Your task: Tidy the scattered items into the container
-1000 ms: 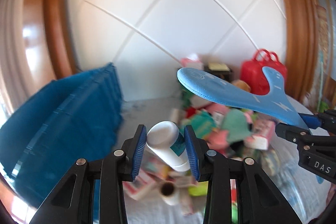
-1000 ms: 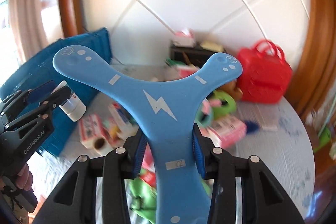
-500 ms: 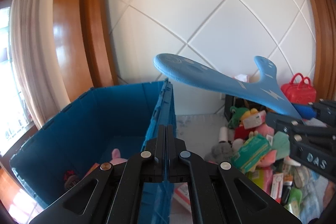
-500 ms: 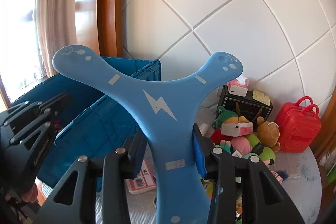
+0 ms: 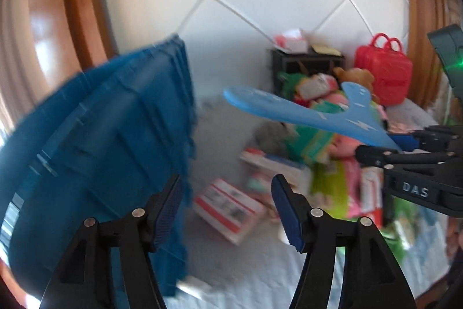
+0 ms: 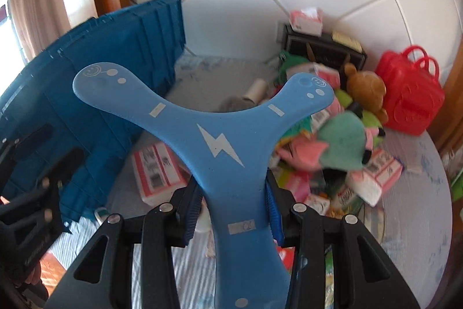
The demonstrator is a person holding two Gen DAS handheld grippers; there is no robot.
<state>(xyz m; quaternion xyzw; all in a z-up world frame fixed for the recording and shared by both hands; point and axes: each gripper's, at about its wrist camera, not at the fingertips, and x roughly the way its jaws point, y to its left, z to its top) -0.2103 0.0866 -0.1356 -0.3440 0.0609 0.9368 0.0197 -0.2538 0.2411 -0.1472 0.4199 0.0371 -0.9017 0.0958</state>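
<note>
Right wrist view: fingers (image 6: 233, 206) grip the boomerang (image 6: 222, 146); its wide arms may snag the crate (image 6: 95, 94). Left fingers (image 5: 227, 210), just opened, hold nothing.

2 wrist fisheyes, angled down, sharing blue crate (image 5: 101, 141) and toy pile (image 6: 332, 141)

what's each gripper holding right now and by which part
The right gripper holds the blue boomerang, its fingers clamped on the sides of the arm nearest the camera. The left gripper holds nothing; its fingers have just been opening with nothing between them.
</note>
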